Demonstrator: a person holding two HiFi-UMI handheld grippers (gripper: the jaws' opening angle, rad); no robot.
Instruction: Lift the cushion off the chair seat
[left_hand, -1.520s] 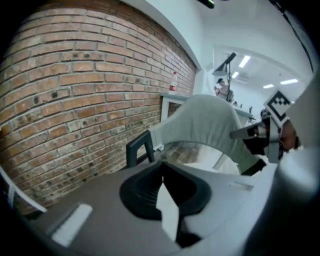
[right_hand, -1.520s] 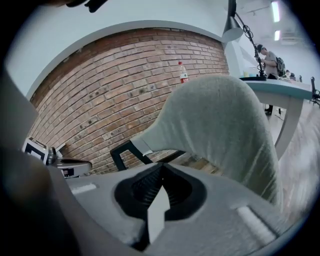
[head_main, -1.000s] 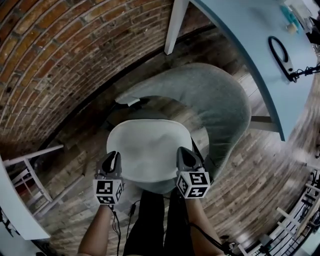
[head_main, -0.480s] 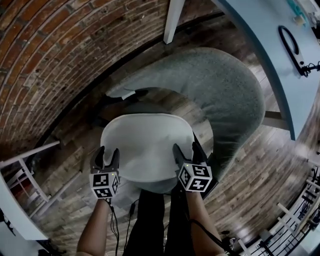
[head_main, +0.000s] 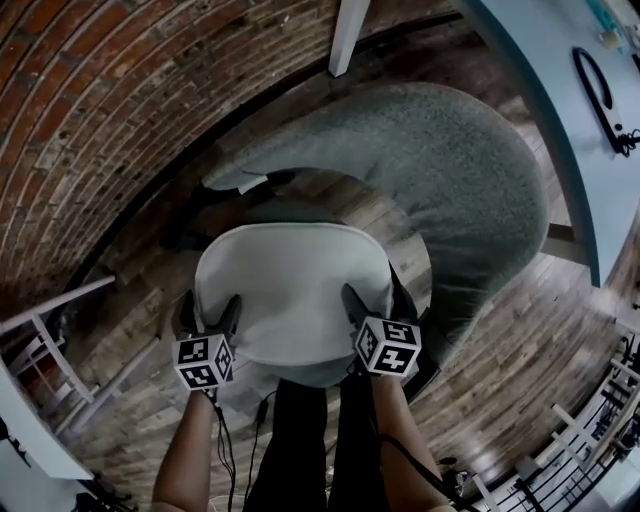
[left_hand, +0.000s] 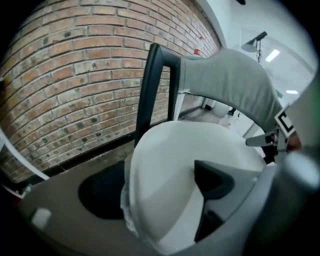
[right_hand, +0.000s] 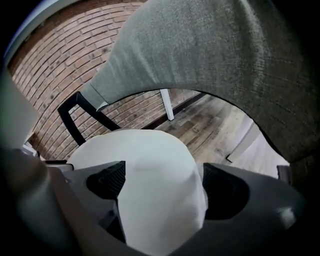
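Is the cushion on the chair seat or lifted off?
On the seat: the cushion lies flat on it. The left gripper and right gripper, jaws just opened, straddle its near edge unclamped.

Your right gripper (right_hand: 163, 187) has just been opening its jaws; they stand wide apart with the white cushion (right_hand: 145, 155) filling the gap between them. The chair's grey fabric back (right_hand: 210, 55) arches overhead, with a black chair frame (right_hand: 75, 120), brick wall (right_hand: 55, 65) and wooden floor (right_hand: 210, 125) beyond.

Smooth matt white cushion (head_main: 290, 290), coarse grey woven chair back (head_main: 450, 170), rough brick wall (head_main: 120, 110), worn wooden floor (head_main: 345, 205).
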